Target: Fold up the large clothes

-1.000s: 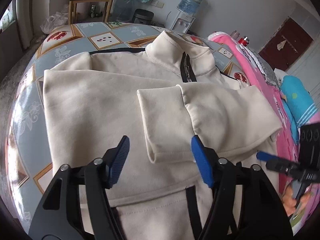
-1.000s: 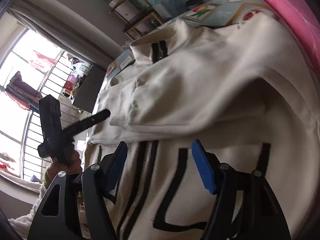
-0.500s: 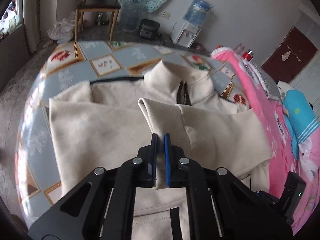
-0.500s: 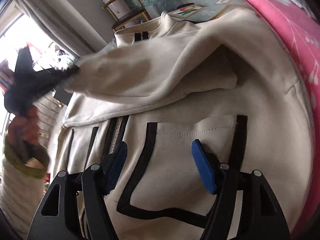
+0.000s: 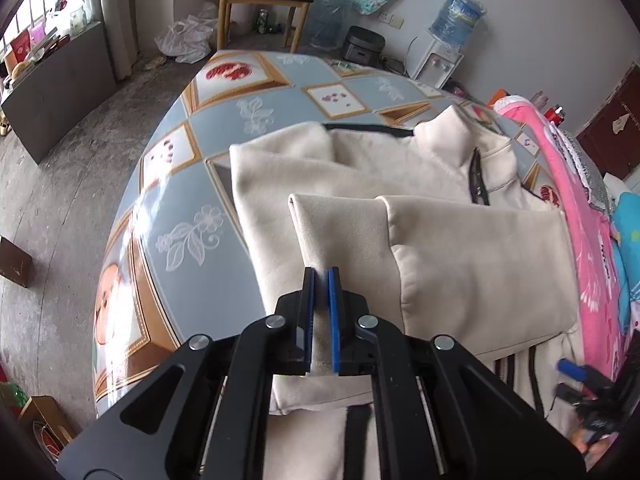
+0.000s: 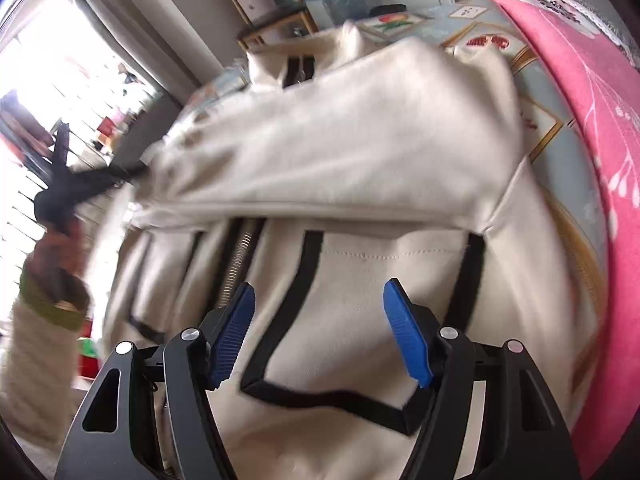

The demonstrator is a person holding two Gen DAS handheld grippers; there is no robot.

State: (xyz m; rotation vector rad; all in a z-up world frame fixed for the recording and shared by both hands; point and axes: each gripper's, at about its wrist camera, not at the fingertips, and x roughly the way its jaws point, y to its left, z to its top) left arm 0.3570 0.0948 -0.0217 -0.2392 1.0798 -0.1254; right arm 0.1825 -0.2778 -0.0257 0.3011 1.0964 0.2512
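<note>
A cream zip jacket (image 5: 360, 176) with black trim lies on the patterned table (image 5: 192, 184). My left gripper (image 5: 321, 276) is shut on the cuff end of its sleeve (image 5: 340, 224) and holds the sleeve lifted across the jacket's body. In the right wrist view the same sleeve (image 6: 340, 140) stretches across the jacket, pulled left by the left gripper (image 6: 120, 170). My right gripper (image 6: 318, 300) is open and empty, hovering over the black-edged pocket (image 6: 360, 304) on the jacket's lower front. The right gripper (image 5: 576, 376) shows at the lower right of the left wrist view.
A pink floral cloth (image 5: 576, 216) borders the table's right side. Beyond the table stand a wooden chair (image 5: 264, 0), a water dispenser (image 5: 444, 48) and a black appliance (image 5: 362, 46) on the floor. The table's left edge drops to a concrete floor (image 5: 60, 200).
My left gripper closed on the sleeve cuff and has carried it up and toward the left. My right gripper has stayed open, low over the jacket's pocket.
</note>
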